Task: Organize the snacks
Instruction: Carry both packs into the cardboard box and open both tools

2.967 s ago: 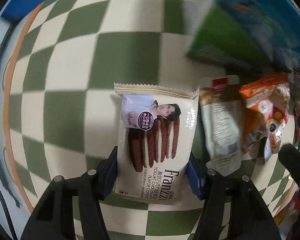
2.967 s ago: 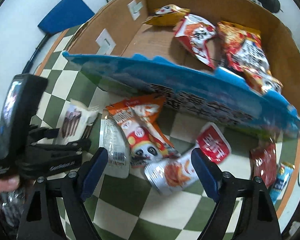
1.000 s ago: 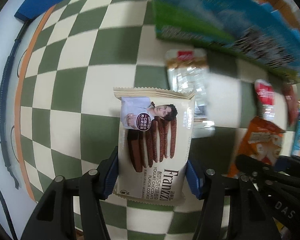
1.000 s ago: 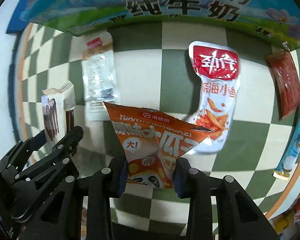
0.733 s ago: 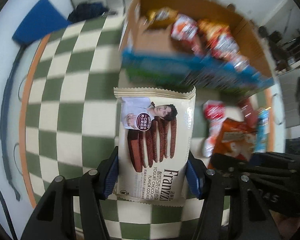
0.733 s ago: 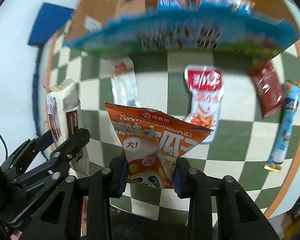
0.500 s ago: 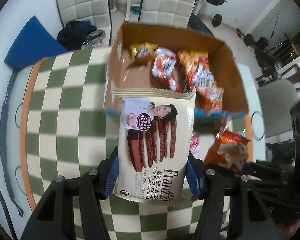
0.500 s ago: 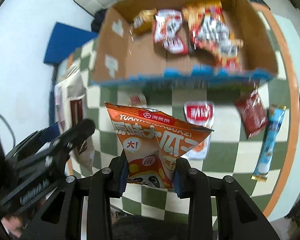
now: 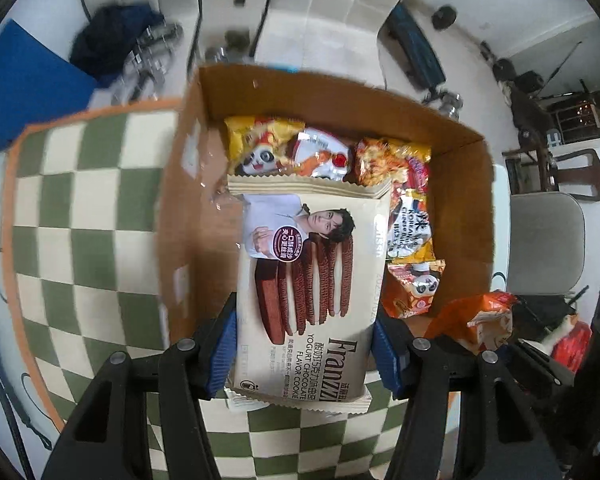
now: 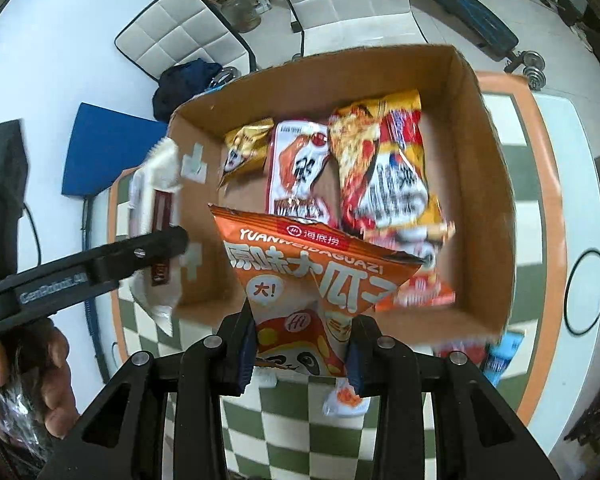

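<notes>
Left gripper [image 9: 302, 346]: we see its blue pads pinching the lower sides of a cream cookie packet [image 9: 308, 280], held upright in the air.
Cookie packet: we read "Franzzi" and "yogurt chocolate flavor cookie" on its face; it hangs above the near left part of the cardboard box [image 9: 466, 200].
Right gripper [image 10: 300, 354]: we see its jaws clamped on the bottom of an orange seed bag [image 10: 312, 272] with a panda print, raised over the near wall of the box.
Orange seed bag: in the left wrist view we find it just right of the cookie packet, near the box's right front corner.
Cardboard box: open-topped; inside we count a yellow panda bag [image 10: 242, 148], a red-and-white pouch [image 10: 300, 172], a large red-and-yellow noodle pack [image 10: 384, 168] and another orange panda bag [image 9: 414, 288].
Person's hand [image 10: 28, 376]: we see it at the lower left of the right wrist view, gripping the left tool's handle.
Tablecloth [image 9: 80, 240]: green-and-cream checks with an orange border, beneath the box.
Beyond the table: we note white padded chairs [image 10: 180, 36] and a blue mat [image 10: 100, 148] on the floor.
</notes>
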Action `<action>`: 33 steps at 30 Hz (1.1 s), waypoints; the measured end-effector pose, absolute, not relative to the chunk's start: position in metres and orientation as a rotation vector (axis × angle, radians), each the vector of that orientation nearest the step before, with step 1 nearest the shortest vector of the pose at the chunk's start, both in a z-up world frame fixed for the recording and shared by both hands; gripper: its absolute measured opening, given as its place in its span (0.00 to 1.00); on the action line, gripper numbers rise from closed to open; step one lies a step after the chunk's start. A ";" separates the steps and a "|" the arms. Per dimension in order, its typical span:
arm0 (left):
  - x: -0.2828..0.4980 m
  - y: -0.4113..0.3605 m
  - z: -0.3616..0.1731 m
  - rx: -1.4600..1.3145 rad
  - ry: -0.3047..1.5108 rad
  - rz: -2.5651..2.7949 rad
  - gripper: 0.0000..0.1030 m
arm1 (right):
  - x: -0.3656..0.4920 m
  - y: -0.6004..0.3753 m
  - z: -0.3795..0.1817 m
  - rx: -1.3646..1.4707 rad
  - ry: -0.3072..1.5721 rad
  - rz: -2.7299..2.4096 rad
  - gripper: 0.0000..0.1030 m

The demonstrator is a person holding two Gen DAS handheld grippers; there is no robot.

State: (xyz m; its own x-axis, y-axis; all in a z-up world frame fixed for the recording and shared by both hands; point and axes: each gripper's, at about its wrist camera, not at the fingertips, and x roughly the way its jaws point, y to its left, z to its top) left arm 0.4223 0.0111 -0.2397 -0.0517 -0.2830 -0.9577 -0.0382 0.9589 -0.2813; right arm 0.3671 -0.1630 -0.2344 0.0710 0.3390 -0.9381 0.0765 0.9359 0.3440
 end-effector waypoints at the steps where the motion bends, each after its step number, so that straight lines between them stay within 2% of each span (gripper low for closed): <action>1: 0.428 0.011 -0.249 -0.269 1.646 -0.199 0.55 | 0.374 -0.162 -0.239 0.330 1.502 0.200 0.37; 13: 0.445 -0.005 -0.316 -0.241 1.822 -0.183 0.55 | 0.404 -0.142 -0.304 0.177 1.615 0.200 0.37; 28: 0.432 0.001 -0.350 -0.269 1.886 -0.203 0.56 | 0.396 -0.135 -0.342 0.173 1.655 0.222 0.37; 31: 0.429 -0.001 -0.354 -0.282 1.898 -0.196 0.57 | 0.398 -0.135 -0.345 0.193 1.667 0.228 0.40; 32: 0.428 0.000 -0.353 -0.287 1.896 -0.194 0.58 | 0.398 -0.135 -0.346 0.197 1.675 0.235 0.47; 33: 0.427 0.002 -0.352 -0.291 1.892 -0.193 0.60 | 0.399 -0.135 -0.346 0.197 1.678 0.235 0.59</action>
